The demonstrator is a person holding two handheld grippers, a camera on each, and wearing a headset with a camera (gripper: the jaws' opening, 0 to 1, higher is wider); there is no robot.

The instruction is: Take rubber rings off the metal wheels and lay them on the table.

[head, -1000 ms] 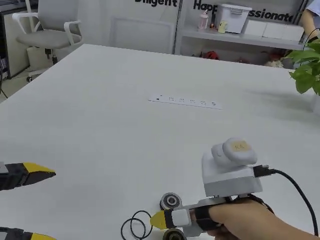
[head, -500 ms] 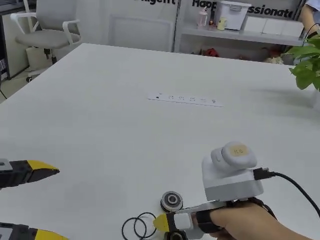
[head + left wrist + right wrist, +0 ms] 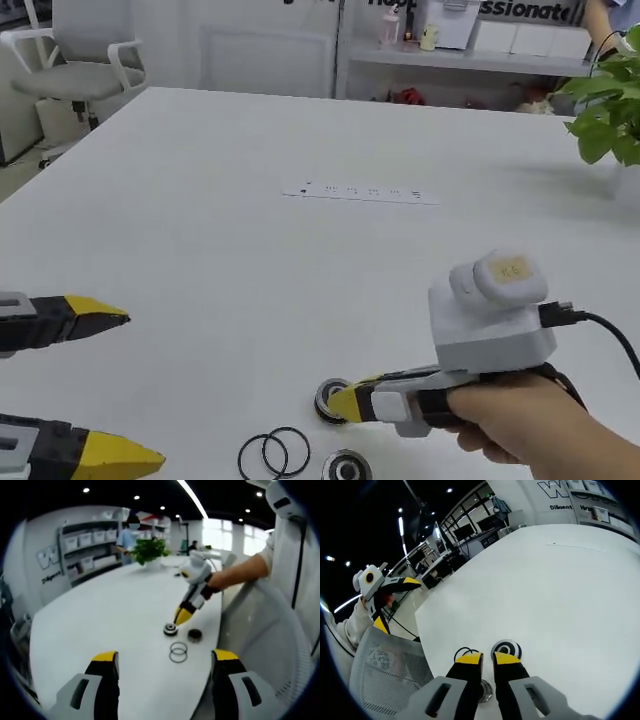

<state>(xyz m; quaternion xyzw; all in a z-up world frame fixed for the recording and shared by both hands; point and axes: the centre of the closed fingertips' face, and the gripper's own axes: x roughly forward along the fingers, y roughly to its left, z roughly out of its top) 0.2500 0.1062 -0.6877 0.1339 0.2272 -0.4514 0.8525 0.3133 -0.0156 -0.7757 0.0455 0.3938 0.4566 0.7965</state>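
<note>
Two thin black rubber rings point(image 3: 275, 452) lie overlapping on the white table point(image 3: 300, 260) near its front edge. One metal wheel point(image 3: 323, 398) with a dark rim lies flat beside them, and a second wheel point(image 3: 347, 467) lies nearer to me. My right gripper point(image 3: 340, 402) is shut, its yellow tip right against the farther wheel point(image 3: 506, 649); the nearer wheel point(image 3: 485, 692) sits under its jaws. My left gripper point(image 3: 145, 390) stands open at the left, holding nothing. In the left gripper view, the rings point(image 3: 178, 651) and the right gripper point(image 3: 180, 617) lie ahead of my left gripper point(image 3: 165, 657).
A white power strip point(image 3: 360, 193) lies at the table's middle. A potted plant point(image 3: 605, 110) stands at the far right edge. An office chair point(image 3: 70, 60) and shelves point(image 3: 470, 60) are beyond the table. A mesh chair back point(image 3: 385, 670) is close to the table's front edge.
My right gripper has moved away from me, from beside the rings to the farther wheel, uncovering the nearer wheel. The left gripper stays open and has barely moved.
</note>
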